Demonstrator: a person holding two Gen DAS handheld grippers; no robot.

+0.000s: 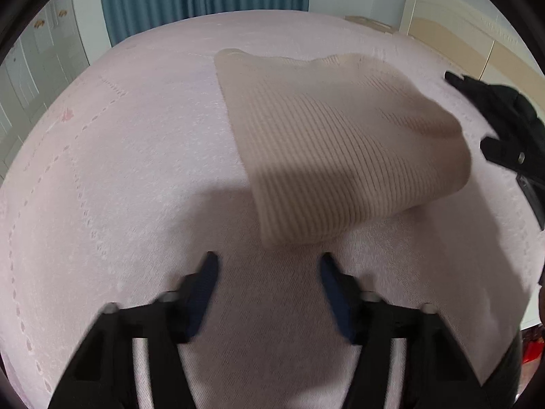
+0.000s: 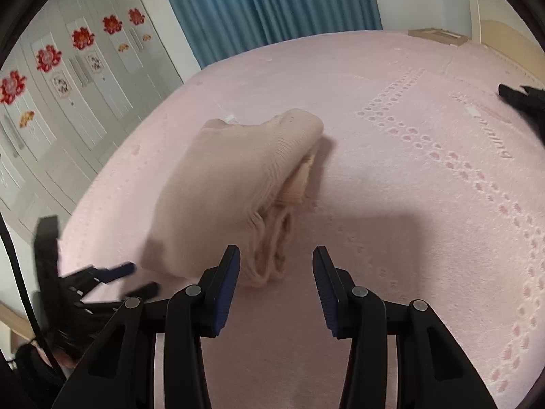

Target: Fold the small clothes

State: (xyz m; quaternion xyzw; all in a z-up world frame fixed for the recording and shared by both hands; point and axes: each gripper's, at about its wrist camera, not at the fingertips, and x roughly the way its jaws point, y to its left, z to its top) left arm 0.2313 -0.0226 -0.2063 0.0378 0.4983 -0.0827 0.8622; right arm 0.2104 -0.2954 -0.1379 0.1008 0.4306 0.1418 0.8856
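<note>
The beige knit top (image 1: 340,150) lies folded on the pink bed (image 1: 119,170), at one o'clock of my gaping, empty left tongs (image 1: 269,262). My right tongs (image 2: 274,255) gape empty too; folding looks done, next perhaps tidying loose edges.

The left gripper (image 1: 269,266) is matte black plastic with angular linkage arms, round silver pivot screws and dark blue ribbed finger pads (image 1: 204,289). The right gripper (image 2: 276,266) matches it: black arms, grey pivot pins, blue ribbed pads (image 2: 226,289).
</note>
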